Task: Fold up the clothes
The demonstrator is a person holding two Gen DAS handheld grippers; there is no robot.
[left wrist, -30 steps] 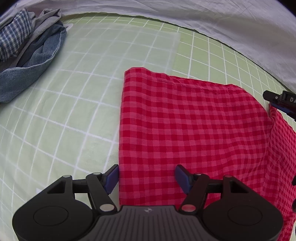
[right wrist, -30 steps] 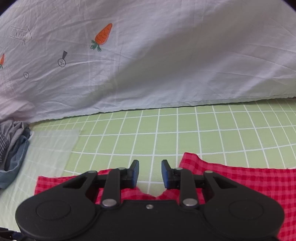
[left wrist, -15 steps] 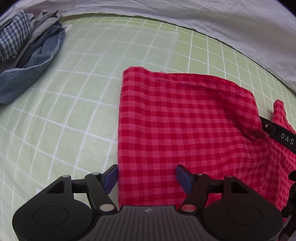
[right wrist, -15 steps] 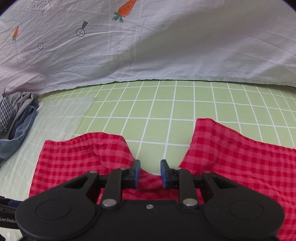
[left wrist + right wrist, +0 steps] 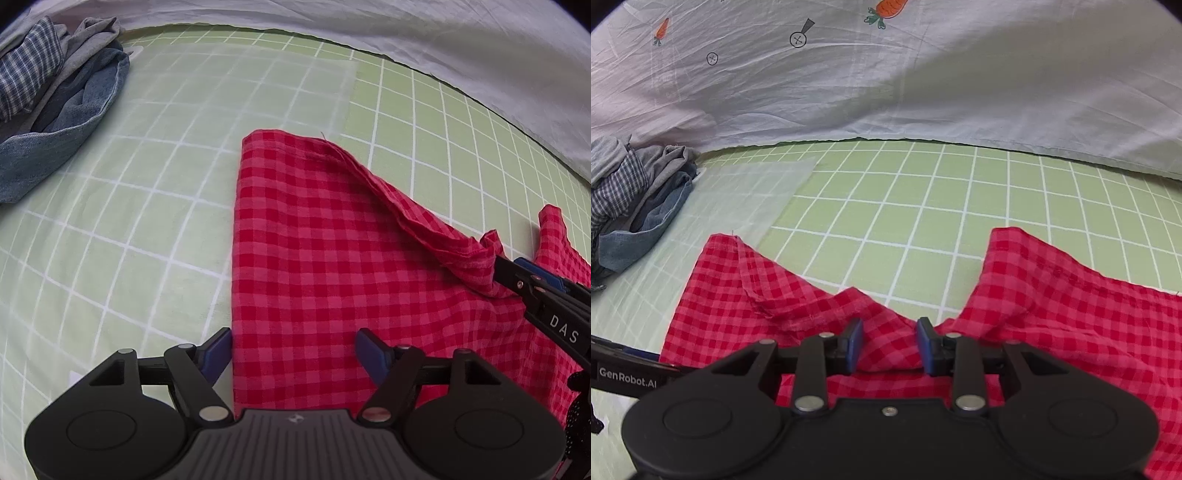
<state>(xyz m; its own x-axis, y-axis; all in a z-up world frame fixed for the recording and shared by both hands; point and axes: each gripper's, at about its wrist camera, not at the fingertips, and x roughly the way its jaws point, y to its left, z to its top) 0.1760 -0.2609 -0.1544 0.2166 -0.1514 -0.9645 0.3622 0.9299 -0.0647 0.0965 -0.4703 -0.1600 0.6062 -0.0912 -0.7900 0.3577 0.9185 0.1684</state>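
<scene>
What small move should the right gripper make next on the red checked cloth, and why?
Probably let its opening jaws finish releasing, then lift clear. The right gripper has a bunched fold of the red checked cloth between its fingers, pulled in over the flat layer, while the left gripper stands wide at the near edge.

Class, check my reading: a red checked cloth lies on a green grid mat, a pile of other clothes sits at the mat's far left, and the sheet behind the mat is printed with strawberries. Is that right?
Not quite. The sheet behind the green grid mat is printed with carrots, not strawberries; the right wrist view shows them. The red checked cloth on the mat and the pile of other clothes at the far left are as you said.
</scene>
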